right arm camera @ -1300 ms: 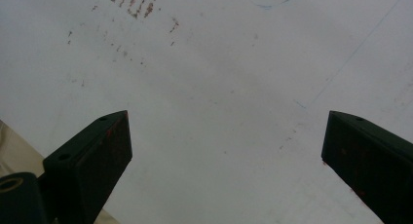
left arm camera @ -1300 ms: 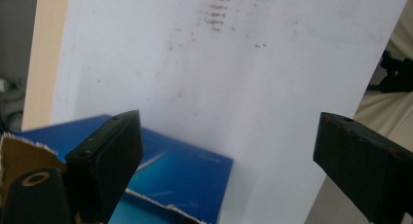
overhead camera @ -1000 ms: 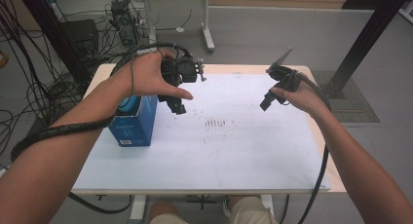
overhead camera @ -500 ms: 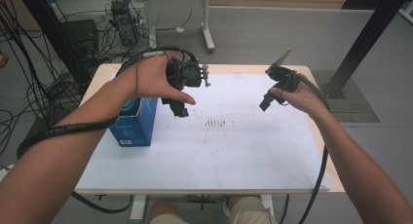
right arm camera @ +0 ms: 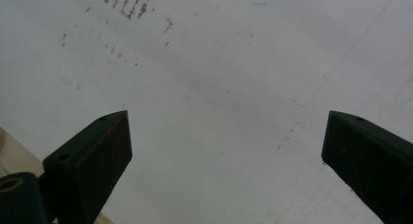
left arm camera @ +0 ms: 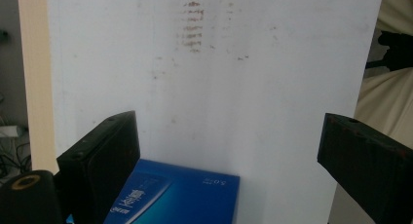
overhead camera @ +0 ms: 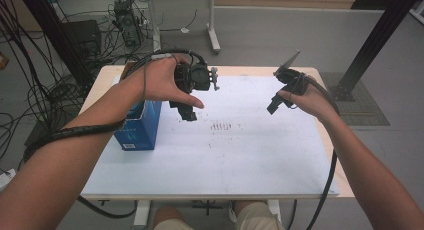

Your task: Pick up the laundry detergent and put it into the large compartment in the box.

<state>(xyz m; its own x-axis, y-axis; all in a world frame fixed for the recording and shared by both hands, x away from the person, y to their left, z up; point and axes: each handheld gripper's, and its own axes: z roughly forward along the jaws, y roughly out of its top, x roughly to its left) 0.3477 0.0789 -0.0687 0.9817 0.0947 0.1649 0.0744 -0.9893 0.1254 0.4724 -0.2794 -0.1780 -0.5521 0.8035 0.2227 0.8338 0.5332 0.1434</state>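
Blue box [overhead camera: 139, 126]: stood upright on the table [overhead camera: 250, 160], near its left edge, on the white sheet; white print is seen on its faces, too small to be read. In the left gripper view its top [left arm camera: 180, 195] is seen low in frame, just beside the left jaw, not clamped.
Left hand-held gripper [overhead camera: 187, 112]: held above the table by the left hand [overhead camera: 162, 82], just right of the box, jaws pointed down. Jaws are spread wide in its own view [left arm camera: 229, 151]; nothing is held between them.
Right hand-held gripper [overhead camera: 272, 107]: held by the right hand [overhead camera: 310, 97] over the right part of the table, well apart from the box. Jaws are spread wide in its own view [right arm camera: 226, 156]; nothing is gripped, bare sheet is seen between them.
Table surface: white sheet with a patch of small reddish-brown marks [overhead camera: 222, 126] near the centre, between the two grippers; wooden edge is exposed at the sides.
Cables: one is trailed from each gripper along the forearm.
Floor: loose cables [overhead camera: 45, 90] are seen left of the table.
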